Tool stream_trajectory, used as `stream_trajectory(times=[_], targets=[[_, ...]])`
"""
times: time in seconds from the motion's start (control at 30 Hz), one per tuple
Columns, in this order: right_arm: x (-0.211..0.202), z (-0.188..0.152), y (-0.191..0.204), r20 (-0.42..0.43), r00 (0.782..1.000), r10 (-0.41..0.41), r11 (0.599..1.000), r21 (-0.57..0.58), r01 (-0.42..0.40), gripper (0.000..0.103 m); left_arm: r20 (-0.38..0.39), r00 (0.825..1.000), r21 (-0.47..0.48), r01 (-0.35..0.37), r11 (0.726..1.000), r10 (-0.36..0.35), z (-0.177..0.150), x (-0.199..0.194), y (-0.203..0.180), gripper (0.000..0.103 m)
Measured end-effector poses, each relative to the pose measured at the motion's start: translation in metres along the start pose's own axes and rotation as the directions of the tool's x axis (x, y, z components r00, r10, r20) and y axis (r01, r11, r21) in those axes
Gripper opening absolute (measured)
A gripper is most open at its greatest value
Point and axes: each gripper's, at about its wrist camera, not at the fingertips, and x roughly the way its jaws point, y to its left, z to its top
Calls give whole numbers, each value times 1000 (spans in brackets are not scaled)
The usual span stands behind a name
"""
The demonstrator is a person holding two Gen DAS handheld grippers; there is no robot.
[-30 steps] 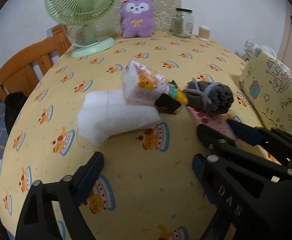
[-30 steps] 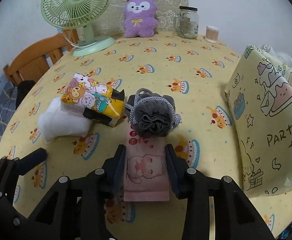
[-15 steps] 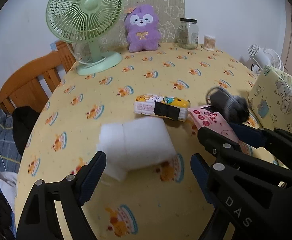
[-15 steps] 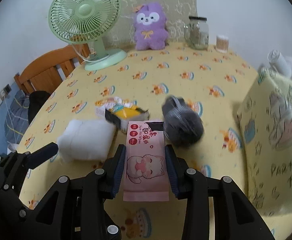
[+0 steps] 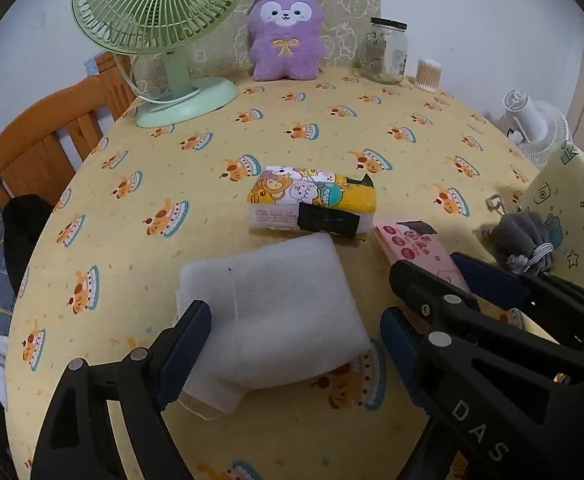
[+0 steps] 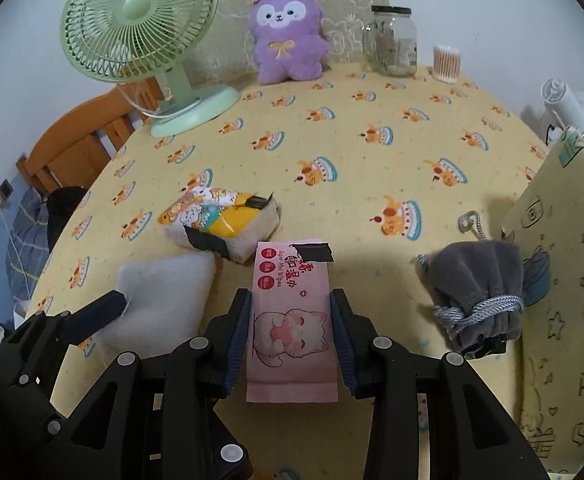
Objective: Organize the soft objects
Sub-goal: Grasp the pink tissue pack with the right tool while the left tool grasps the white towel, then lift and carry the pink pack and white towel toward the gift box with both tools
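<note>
A folded white foam pad [image 5: 272, 312] lies on the yellow tablecloth [image 5: 220, 148]. My left gripper [image 5: 292, 332] is open around it, one finger at each side edge, not squeezing it. My right gripper [image 6: 292, 320] is shut on a pink wet-wipes pack [image 6: 292, 320] with a cat print, held just above the cloth to the right of the pad. A cartoon-printed tissue pack [image 5: 311, 204] lies flat behind both. A grey drawstring pouch [image 6: 475, 292] rests against a pale yellow pillow [image 6: 563, 280] on the right.
At the back stand a green desk fan [image 5: 160, 20], a purple plush [image 5: 284, 36], a glass jar [image 5: 385, 52] and a cotton swab tub [image 5: 427, 74]. A wooden chair [image 5: 40, 136] is beyond the left edge, a small white fan [image 5: 531, 128] beyond the right.
My left gripper has closed in until the white pad sits between its fingers. The grey pouch has rolled right, away from the pink pack, to the pillow. The tissue pack now lies flat.
</note>
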Motion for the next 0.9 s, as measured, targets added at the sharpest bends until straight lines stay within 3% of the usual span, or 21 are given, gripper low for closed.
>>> stream_trajectory(times=[0.1, 0.13, 0.27, 0.4, 0.67, 0.9], targets=[[2, 0, 2, -3, 1000, -7, 1000, -15, 7, 42, 6, 1000, -9, -1, 1000, 1, -2, -2, 3, 80], [2, 0, 4, -3, 1000, -9, 1000, -22, 9, 42, 10, 1000, -20, -11, 1000, 12, -3, -4, 5, 72], [0, -1, 7, -7, 1000, 7, 1000, -9, -7, 42, -8, 1000, -37, 6, 999, -6, -3, -9, 10, 66], [-4, 0, 7, -18, 997, 78, 997, 3, -78, 42, -25, 1000, -83, 14, 996, -16, -6, -18, 10, 57], [-29, -4, 13, 3, 998, 67, 996, -50, -67, 43, -23, 999, -114, 37, 993, -40, -15, -36, 3, 40], [-51, -12, 12, 24, 997, 75, 996, -47, -74, 43, 13, 997, -112, 73, 991, -72, -22, -58, -9, 36]])
